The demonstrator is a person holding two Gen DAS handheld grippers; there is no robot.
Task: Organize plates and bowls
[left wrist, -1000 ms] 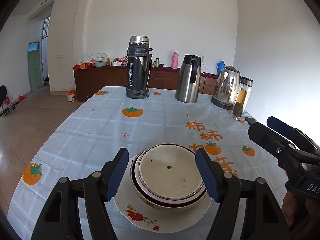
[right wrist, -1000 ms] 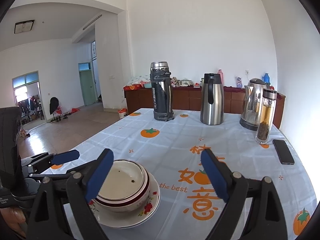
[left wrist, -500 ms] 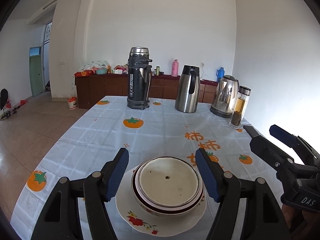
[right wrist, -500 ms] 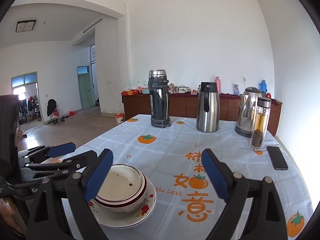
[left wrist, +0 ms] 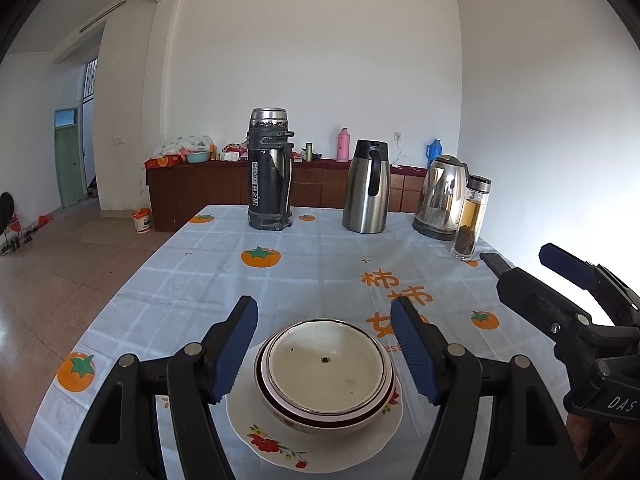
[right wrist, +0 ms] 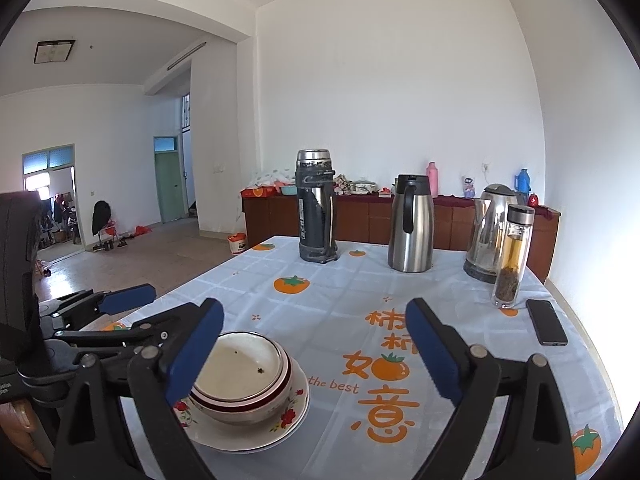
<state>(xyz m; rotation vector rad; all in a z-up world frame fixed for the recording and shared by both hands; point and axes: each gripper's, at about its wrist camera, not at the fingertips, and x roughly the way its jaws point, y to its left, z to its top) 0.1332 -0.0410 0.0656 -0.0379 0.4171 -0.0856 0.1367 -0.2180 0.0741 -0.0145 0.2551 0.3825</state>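
With the bowls (left wrist: 326, 376) nested on the plate (left wrist: 280, 440), both grippers, left (left wrist: 324, 354) and right (right wrist: 314, 350), hang released; stacking looks finished, so withdraw.

Left tool (left wrist: 324, 354) and right tool (right wrist: 314, 354), each hand-held, pointing slightly downward side by side, blue-padded fingers (left wrist: 234, 350) spread wide apart with nothing clamped between them, both raised above the worktop (right wrist: 360, 292).

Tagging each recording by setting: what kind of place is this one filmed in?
Most likely a home dining room: a table under a persimmon-print cloth with nested bowls on a floral plate, an electric kettle, and a wooden sideboard along the wall.
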